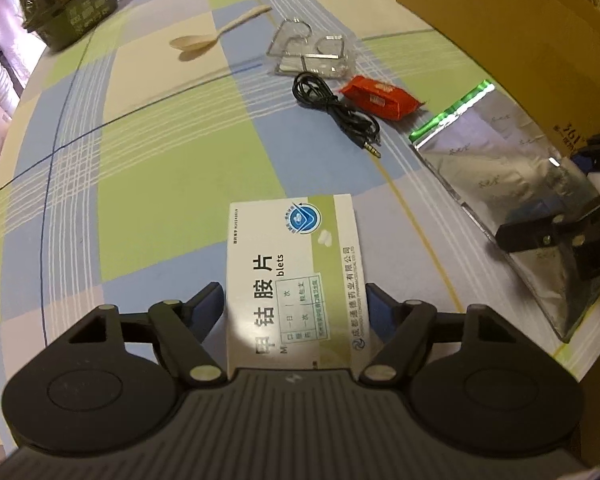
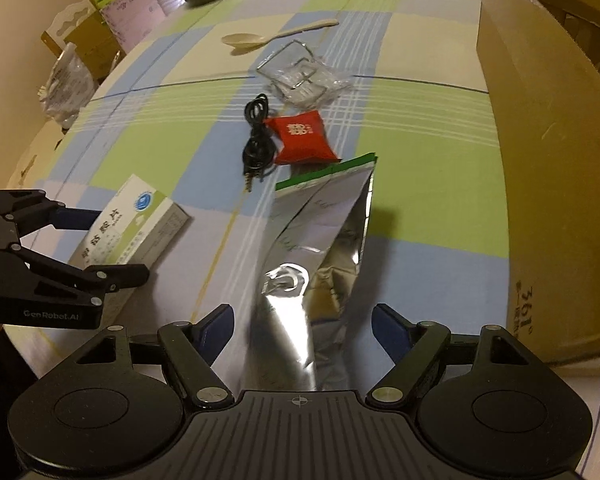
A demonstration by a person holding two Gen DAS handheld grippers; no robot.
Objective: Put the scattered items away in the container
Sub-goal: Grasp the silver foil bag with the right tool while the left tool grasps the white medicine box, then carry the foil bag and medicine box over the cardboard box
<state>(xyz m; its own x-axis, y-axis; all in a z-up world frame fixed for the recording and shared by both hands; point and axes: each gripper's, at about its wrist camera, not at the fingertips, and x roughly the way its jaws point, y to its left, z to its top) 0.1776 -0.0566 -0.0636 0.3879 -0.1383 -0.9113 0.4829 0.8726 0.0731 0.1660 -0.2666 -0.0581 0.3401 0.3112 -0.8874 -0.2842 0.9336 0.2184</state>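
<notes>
1. The left gripper [image 1: 296, 300] is seen low over the bench [image 1: 160, 184], jaws set on either side of the pill box [image 1: 296, 264]; the blue pads look to be touching the box sides, so it is taken as grasped, box lying flat on the checked cloth.
2. In the right wrist view the same box [image 2: 136, 228] is seen between the left gripper's [image 2: 116, 240] two fingers, near the bench's left edge.
3. The right gripper [image 2: 304, 328] is held over the foil bag [image 2: 312, 240], jaws spread wide, pads clear of the bag on both sides; nothing is gripped.
4. The foil bag [image 1: 500, 168] lies flat, green strip at its far end, just beside the cardboard box [image 1: 520, 40], which stands on the right of the bench.
5. The red packet [image 2: 302, 138] lies just past the bag's green end, touching the coiled black cable [image 2: 256, 140], whose plug points toward the grippers.
6. Beyond these a clear plastic pack [image 2: 304, 76] with wire hooks inside is seen, near the packet but apart from it.
7. The pale spoon [image 2: 260, 38] lies farther off, bowl to the left, well apart from the rest.
8. A dark food tray [image 1: 68, 4] sits at the far left edge of the bench.
9. None of the scattered items can be seen inside the cardboard box [image 2: 548, 160]; its inside is hidden from both views.
</notes>
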